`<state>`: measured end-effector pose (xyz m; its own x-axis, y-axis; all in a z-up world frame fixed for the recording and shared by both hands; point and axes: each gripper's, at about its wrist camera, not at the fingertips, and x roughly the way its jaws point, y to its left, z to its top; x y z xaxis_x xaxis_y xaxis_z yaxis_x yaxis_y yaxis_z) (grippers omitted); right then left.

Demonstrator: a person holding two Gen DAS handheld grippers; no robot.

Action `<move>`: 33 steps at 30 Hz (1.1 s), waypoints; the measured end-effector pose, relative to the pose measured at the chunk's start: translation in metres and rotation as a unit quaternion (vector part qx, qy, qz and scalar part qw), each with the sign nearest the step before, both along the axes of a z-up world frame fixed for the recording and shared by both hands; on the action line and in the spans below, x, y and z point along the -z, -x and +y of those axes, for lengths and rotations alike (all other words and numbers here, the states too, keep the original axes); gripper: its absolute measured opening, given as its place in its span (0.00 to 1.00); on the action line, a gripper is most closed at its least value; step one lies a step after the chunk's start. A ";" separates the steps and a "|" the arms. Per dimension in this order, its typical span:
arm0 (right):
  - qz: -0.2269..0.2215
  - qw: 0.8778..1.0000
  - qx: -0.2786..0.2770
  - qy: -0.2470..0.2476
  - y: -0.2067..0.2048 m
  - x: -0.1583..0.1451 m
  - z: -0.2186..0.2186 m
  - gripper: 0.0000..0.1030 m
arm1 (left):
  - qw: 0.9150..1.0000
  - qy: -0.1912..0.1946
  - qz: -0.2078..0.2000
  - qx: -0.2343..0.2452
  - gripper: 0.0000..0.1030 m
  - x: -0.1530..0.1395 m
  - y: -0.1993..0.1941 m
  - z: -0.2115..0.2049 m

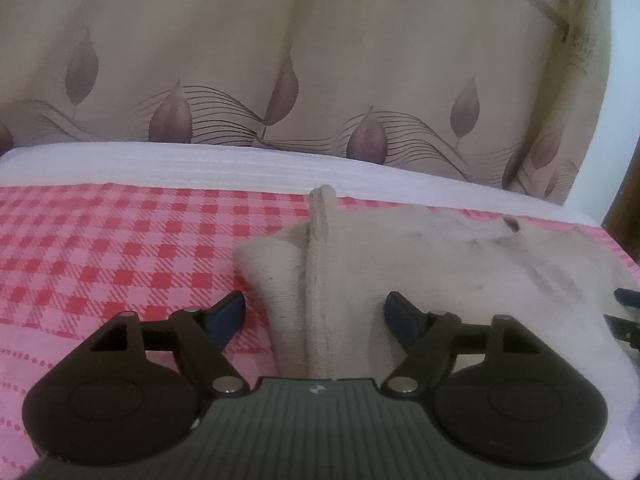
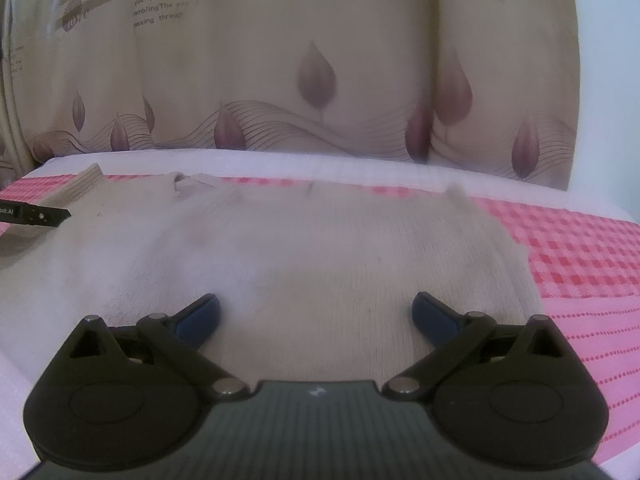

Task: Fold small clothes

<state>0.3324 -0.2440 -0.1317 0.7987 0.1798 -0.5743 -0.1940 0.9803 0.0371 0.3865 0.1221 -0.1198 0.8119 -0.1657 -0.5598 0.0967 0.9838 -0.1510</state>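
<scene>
Left wrist view: the left gripper [image 1: 315,312] is spread wide, its blue fingers [image 1: 228,314] standing either side of a raised sleeve or ribbed fold of the beige knit garment [image 1: 460,264], gripping nothing; the fold's long axis runs straight away from the camera, its ribbed end [image 1: 322,196] pointing toward the far side; the rest of the garment spreads off to the right, reaching the lower right of the frame, where part of the right gripper [image 1: 624,316] shows; to the left lies open red-checked cloth [image 1: 120,248]; beyond it a white band [image 1: 200,164] marks the far edge of the surface, with a leaf-patterned curtain [image 1: 240,60] hanging close behind.

Right wrist view: the right gripper [image 2: 316,314] is likewise wide apart and holds nothing, poised over the garment's broad flat body [image 2: 320,248]; the garment lies widthwise across the frame, neckline [image 2: 188,184] toward the far edge, ribbed end [image 2: 86,184] at far left by the left gripper's tip [image 2: 36,214]; its right edge [image 2: 516,244] slants, with bare checked cloth [image 2: 580,248] beyond; the curtain [image 2: 320,40] stands behind the white band [image 2: 280,160].
</scene>
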 end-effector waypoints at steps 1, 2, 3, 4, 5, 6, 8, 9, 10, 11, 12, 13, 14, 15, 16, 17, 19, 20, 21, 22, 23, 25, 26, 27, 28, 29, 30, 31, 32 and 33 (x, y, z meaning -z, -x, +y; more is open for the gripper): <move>0.000 1.000 0.000 0.000 0.000 0.000 0.000 1.00 | 1.000 -0.001 0.000 -0.001 0.75 0.000 0.000 0.000; 0.000 1.000 0.000 0.000 0.000 0.000 0.000 1.00 | 1.000 -0.002 0.000 -0.001 0.76 0.000 0.000 0.000; 0.000 1.000 0.000 0.001 0.000 0.000 0.000 1.00 | 1.000 -0.003 -0.001 -0.002 0.76 0.001 0.000 0.000; 0.000 1.000 0.000 0.001 0.000 0.000 0.000 1.00 | 1.000 -0.004 -0.001 -0.002 0.76 0.001 0.000 0.000; 0.000 1.000 0.000 0.001 0.000 0.000 0.000 1.00 | 1.000 -0.005 -0.002 -0.002 0.76 0.001 0.000 0.000; 0.000 1.000 0.000 0.001 0.000 0.000 0.000 1.00 | 1.000 -0.005 -0.002 -0.002 0.76 0.001 0.000 -0.001; 0.000 1.000 0.000 0.001 0.000 0.000 0.000 1.00 | 1.000 -0.006 -0.003 -0.002 0.76 0.001 0.000 -0.001; 0.000 1.000 -0.001 0.001 0.000 0.000 0.000 1.00 | 1.000 -0.007 -0.003 -0.002 0.76 0.002 0.000 -0.001; 0.000 1.000 0.000 0.000 0.000 0.000 0.000 1.00 | 1.000 -0.008 -0.003 -0.002 0.76 0.002 0.000 -0.001; 0.000 1.000 0.000 0.001 0.000 0.000 0.001 1.00 | 1.000 -0.008 -0.004 -0.002 0.76 0.002 0.000 -0.001; 0.000 1.000 -0.001 0.001 0.000 0.000 0.000 1.00 | 1.000 -0.008 -0.004 -0.002 0.76 0.002 0.000 -0.002; 0.001 1.000 -0.001 0.001 0.000 0.000 0.000 1.00 | 1.000 -0.008 -0.004 -0.002 0.76 0.002 0.001 -0.002; 0.001 1.000 -0.001 0.001 0.000 0.000 0.000 1.00 | 1.000 -0.009 -0.004 -0.002 0.76 0.002 0.001 -0.002; 0.001 1.000 -0.001 0.001 0.000 0.000 0.000 1.00 | 1.000 -0.009 -0.004 -0.002 0.76 0.002 0.001 -0.002; 0.001 1.000 -0.001 0.001 0.000 0.000 0.000 1.00 | 1.000 -0.009 -0.005 -0.002 0.76 0.003 0.001 -0.002; 0.001 1.000 -0.001 0.001 0.000 0.000 0.000 1.00 | 1.000 -0.010 -0.005 -0.002 0.76 0.003 0.001 -0.003; 0.001 1.000 -0.002 0.001 0.000 0.000 0.000 1.00 | 1.000 -0.011 -0.006 -0.001 0.76 0.003 0.001 -0.002; 0.001 1.000 -0.002 0.001 0.000 0.001 0.000 1.00 | 1.000 -0.012 -0.006 -0.001 0.77 0.003 0.001 -0.002; 0.001 1.000 -0.002 0.001 0.000 0.001 0.000 1.00 | 1.000 -0.012 -0.006 -0.001 0.77 0.003 0.001 -0.002; 0.001 1.000 -0.002 0.001 0.000 0.001 0.000 1.00 | 1.000 -0.013 -0.007 -0.001 0.77 0.003 0.001 -0.002; 0.001 1.000 -0.002 0.001 0.000 0.001 0.000 1.00 | 1.000 -0.014 -0.007 -0.002 0.77 0.003 0.002 -0.002; 0.001 1.000 -0.002 0.001 0.000 0.001 0.000 1.00 | 1.000 -0.015 -0.007 -0.002 0.77 0.003 0.001 -0.002; 0.001 1.000 -0.002 0.001 0.000 0.001 0.000 1.00 | 1.000 -0.016 -0.008 -0.002 0.77 0.003 0.002 -0.002; 0.001 1.000 -0.002 0.001 0.000 0.001 0.000 1.00 | 1.000 -0.016 -0.008 -0.002 0.78 0.004 0.002 -0.002; 0.001 1.000 -0.002 0.001 0.000 0.001 0.000 1.00 | 1.000 -0.016 -0.008 -0.001 0.78 0.004 0.002 -0.002; 0.001 1.000 -0.002 0.001 0.000 0.001 0.000 1.00 | 1.000 -0.017 -0.008 -0.001 0.78 0.004 0.002 -0.002; 0.001 1.000 -0.002 0.000 0.000 0.001 0.000 1.00 | 1.000 -0.018 -0.008 -0.001 0.78 0.004 0.002 -0.002; 0.001 1.000 -0.002 0.001 0.000 0.001 0.000 1.00 | 1.000 -0.018 -0.008 0.000 0.78 0.004 0.002 -0.002; 0.001 1.000 -0.002 0.001 0.000 0.001 0.000 1.00 | 1.000 -0.016 -0.009 0.004 0.72 0.004 0.002 -0.002; 0.001 1.000 -0.002 0.000 0.000 0.001 0.000 1.00 | 1.000 -0.009 -0.009 0.015 0.60 0.005 0.001 -0.001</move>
<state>0.3328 -0.2442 -0.1323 0.7964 0.1835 -0.5762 -0.1986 0.9794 0.0374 0.3852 0.1211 -0.1243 0.8167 -0.1804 -0.5482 0.1290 0.9829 -0.1312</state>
